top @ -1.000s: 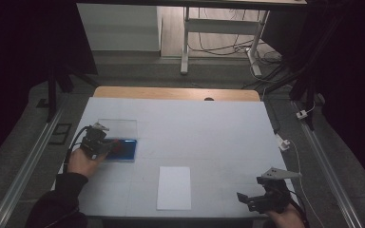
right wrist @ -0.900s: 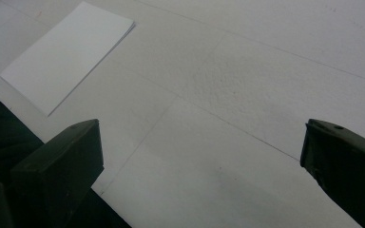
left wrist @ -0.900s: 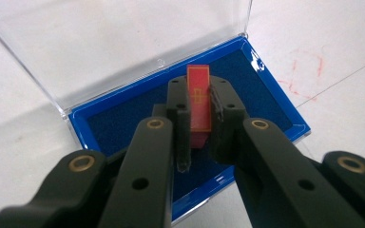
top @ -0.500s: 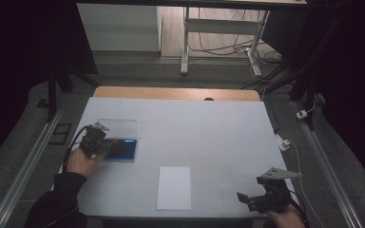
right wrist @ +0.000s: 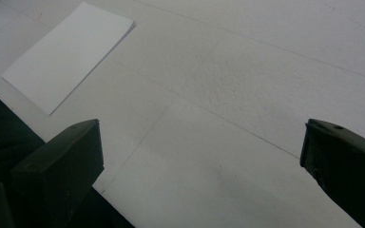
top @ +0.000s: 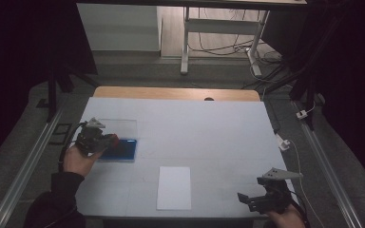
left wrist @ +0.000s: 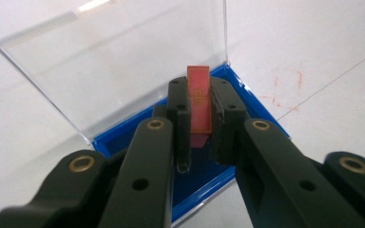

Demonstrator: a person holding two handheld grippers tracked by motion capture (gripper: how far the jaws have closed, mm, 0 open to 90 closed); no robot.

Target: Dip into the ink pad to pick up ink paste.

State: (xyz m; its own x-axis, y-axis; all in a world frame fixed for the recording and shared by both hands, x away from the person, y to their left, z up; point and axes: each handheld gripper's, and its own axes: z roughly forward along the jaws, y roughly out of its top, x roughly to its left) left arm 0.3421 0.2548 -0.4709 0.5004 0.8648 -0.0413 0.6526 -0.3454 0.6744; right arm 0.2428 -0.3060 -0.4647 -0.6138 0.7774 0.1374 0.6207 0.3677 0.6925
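Note:
A blue case (top: 126, 151) lies open at the table's left, its clear lid (top: 119, 126) folded back flat. My left gripper (top: 107, 140) hovers over it, shut on a small flat red piece with a gold mark (left wrist: 199, 102). In the left gripper view the piece stands upright between the black pads (left wrist: 178, 107), just above the blue case (left wrist: 261, 114) and in front of the clear lid (left wrist: 123, 61). My right gripper (top: 247, 199) rests near the front right edge. In its own view the right gripper (right wrist: 202, 156) stands open and holds nothing.
A white sheet of paper (top: 174, 187) lies at the front middle of the white table (top: 209, 128) and appears as the paper (right wrist: 69, 54) at upper left of the right gripper view. Faint red marks (left wrist: 285, 85) stain the table beside the case.
My left gripper has risen slightly over the blue case with the red piece in its jaws. The right gripper has kept still.

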